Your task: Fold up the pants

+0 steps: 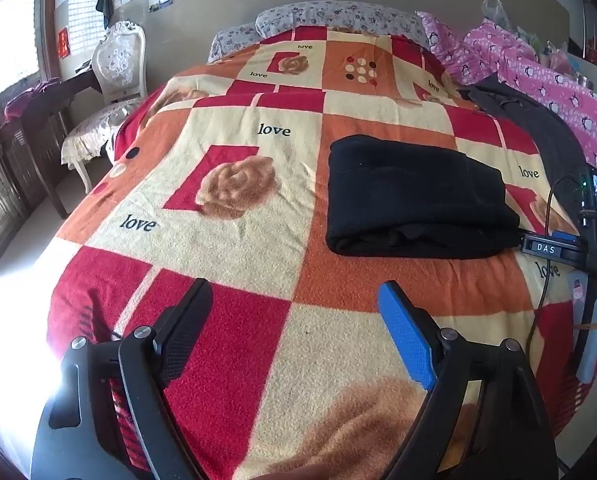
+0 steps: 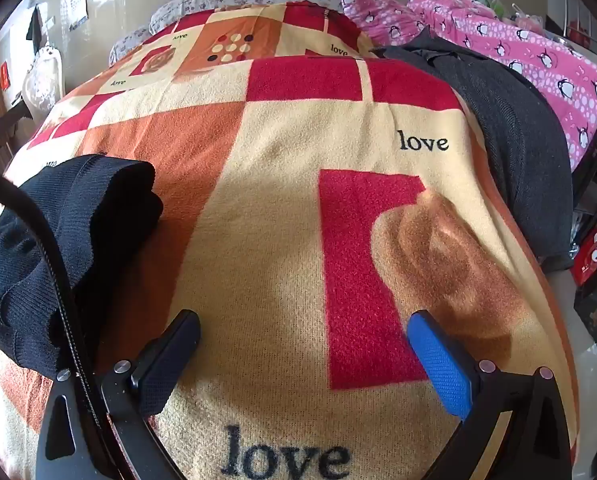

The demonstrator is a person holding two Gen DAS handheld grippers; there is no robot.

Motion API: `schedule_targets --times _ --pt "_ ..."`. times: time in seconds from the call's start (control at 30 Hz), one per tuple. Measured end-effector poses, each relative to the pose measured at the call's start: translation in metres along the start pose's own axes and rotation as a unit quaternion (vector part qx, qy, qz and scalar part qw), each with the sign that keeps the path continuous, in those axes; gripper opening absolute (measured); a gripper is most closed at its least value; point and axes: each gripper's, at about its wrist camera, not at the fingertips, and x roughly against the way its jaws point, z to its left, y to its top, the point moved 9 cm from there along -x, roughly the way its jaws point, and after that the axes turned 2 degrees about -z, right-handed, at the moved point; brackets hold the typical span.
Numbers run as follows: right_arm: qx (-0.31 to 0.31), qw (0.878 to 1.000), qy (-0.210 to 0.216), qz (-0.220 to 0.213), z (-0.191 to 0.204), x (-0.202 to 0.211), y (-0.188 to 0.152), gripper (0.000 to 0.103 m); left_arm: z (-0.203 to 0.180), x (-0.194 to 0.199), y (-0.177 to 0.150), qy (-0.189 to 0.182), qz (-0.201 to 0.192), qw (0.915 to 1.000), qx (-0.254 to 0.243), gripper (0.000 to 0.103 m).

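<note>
The black pants (image 1: 414, 196) lie folded in a thick rectangular bundle on the patterned blanket (image 1: 234, 248), to the right of the bed's middle. My left gripper (image 1: 294, 300) is open and empty, held above the blanket short of the bundle. The right gripper's body (image 1: 558, 248) shows just right of the bundle. In the right wrist view the pants (image 2: 66, 256) lie at the left, and my right gripper (image 2: 302, 328) is open and empty over the blanket (image 2: 282, 184), beside them.
A dark grey garment (image 2: 514, 136) and a pink penguin quilt (image 2: 538, 56) lie along the bed's right side. Pillows (image 1: 338, 16) sit at the head. A white chair (image 1: 114, 80) and dark table (image 1: 46, 96) stand left of the bed. A cable (image 2: 54, 272) crosses the pants.
</note>
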Motion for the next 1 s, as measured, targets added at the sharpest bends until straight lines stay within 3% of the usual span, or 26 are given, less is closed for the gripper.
schedule_targets --times 0.4,0.57,0.63,0.73,0.83,0.93,1.0 --pt "0.0 1.0 0.0 0.0 0.0 0.0 0.0 0.103 0.009 -0.015 -0.003 -0.028 0.012 0.9995 0.004 0.085" --pt "0.0 1.0 0.001 0.0 0.0 0.0 0.0 0.103 0.014 -0.029 -0.009 -0.054 -0.033 0.998 0.002 0.085" --pt "0.0 1.0 0.001 0.0 0.0 0.0 0.0 0.103 0.018 -0.029 -0.011 -0.073 -0.048 0.9959 0.022 0.085" --pt "0.0 1.0 0.001 0.0 0.0 0.0 0.0 0.103 0.023 -0.023 -0.007 -0.14 -0.065 0.9851 0.075 0.085" --pt "0.0 1.0 0.001 0.0 0.0 0.0 0.0 0.103 0.021 -0.025 -0.01 -0.163 -0.053 0.9816 0.083 0.085" --pt "0.0 1.0 0.001 0.0 0.0 0.0 -0.001 0.103 0.024 -0.031 -0.02 -0.145 -0.026 0.9854 0.085 0.085" --pt "0.0 1.0 0.001 0.0 0.0 0.0 -0.001 0.103 0.027 -0.031 -0.022 -0.164 -0.022 0.9816 0.095 0.085"
